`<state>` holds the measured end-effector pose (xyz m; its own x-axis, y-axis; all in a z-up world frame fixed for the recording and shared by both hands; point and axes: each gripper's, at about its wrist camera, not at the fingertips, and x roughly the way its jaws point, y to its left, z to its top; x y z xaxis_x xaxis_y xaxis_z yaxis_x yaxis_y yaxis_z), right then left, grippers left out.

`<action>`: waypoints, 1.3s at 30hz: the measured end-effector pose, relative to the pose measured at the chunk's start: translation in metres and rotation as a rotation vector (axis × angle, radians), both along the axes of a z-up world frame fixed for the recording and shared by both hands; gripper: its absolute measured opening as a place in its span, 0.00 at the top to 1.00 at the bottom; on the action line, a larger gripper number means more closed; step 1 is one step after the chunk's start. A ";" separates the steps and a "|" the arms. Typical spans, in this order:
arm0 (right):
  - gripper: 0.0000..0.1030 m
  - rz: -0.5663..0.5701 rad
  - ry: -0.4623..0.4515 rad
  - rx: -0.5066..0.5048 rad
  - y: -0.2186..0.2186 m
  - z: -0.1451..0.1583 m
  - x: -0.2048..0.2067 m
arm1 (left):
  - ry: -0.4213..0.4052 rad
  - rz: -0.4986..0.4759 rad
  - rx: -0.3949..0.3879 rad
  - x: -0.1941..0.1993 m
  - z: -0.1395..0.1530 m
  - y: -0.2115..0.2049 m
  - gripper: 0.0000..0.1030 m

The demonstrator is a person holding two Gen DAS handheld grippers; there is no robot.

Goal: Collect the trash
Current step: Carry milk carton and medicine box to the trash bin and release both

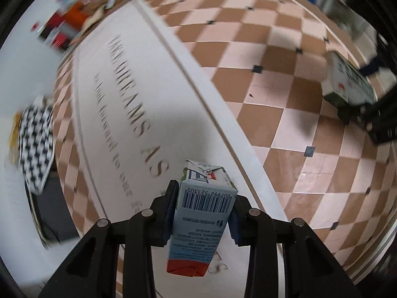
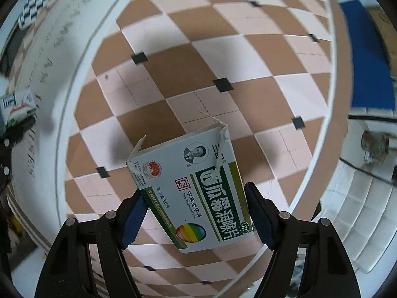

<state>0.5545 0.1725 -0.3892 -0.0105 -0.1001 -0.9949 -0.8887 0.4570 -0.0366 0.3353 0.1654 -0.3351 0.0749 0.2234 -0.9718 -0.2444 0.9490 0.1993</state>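
My left gripper (image 1: 202,213) is shut on a small blue-and-white carton (image 1: 198,223) with a barcode and a red end, held above the checkered mat. My right gripper (image 2: 196,211) is shut on a white-and-green medicine box (image 2: 196,196) with torn flaps and Chinese print, held above the floor. The right gripper and its box also show at the right edge of the left wrist view (image 1: 349,84). The left gripper's carton shows at the left edge of the right wrist view (image 2: 17,106).
A brown, pink and white checkered mat (image 1: 285,94) has a white band with printed letters (image 1: 129,104). A pile of colourful packages (image 1: 67,24) lies far left. A black-and-white checked item (image 1: 37,144) lies at the left. A blue object (image 2: 364,57) stands at the right.
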 end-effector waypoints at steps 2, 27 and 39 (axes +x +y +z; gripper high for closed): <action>0.25 -0.037 -0.024 0.040 -0.007 0.011 -0.007 | -0.026 0.060 -0.006 -0.016 0.006 -0.003 0.69; 0.26 -0.420 -0.116 0.367 -0.198 0.135 -0.349 | -0.348 0.178 -0.064 -0.329 0.090 -0.081 0.69; 0.27 -0.568 0.091 0.245 -0.301 0.027 -0.499 | -0.155 0.296 -0.358 -0.434 -0.032 -0.148 0.69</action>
